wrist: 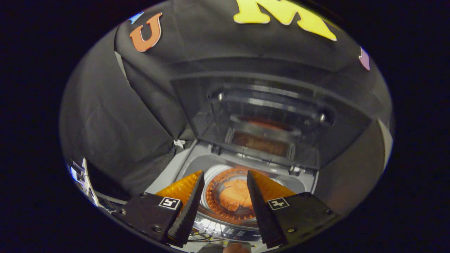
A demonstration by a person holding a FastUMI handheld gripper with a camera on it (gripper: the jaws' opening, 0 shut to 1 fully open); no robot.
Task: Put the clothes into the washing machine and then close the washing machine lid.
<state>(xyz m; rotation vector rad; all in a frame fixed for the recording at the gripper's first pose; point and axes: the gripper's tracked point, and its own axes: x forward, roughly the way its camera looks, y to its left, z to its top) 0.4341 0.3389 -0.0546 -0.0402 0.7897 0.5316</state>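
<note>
Hand-held gripper (225,182) hangs above the washing machine (182,168), fingers wide apart and holding nothing. Orange clothes (235,196) lie down inside the washing machine's drum, seen between the fingers. Behind them, the see-through lid (267,116) stands up open.

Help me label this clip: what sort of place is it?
Likely a staged laundry booth, not a real home: a top-loading washing machine with its lid raised, orange clothes in the drum, and black cloth walls. The open tool holds nothing.
</note>
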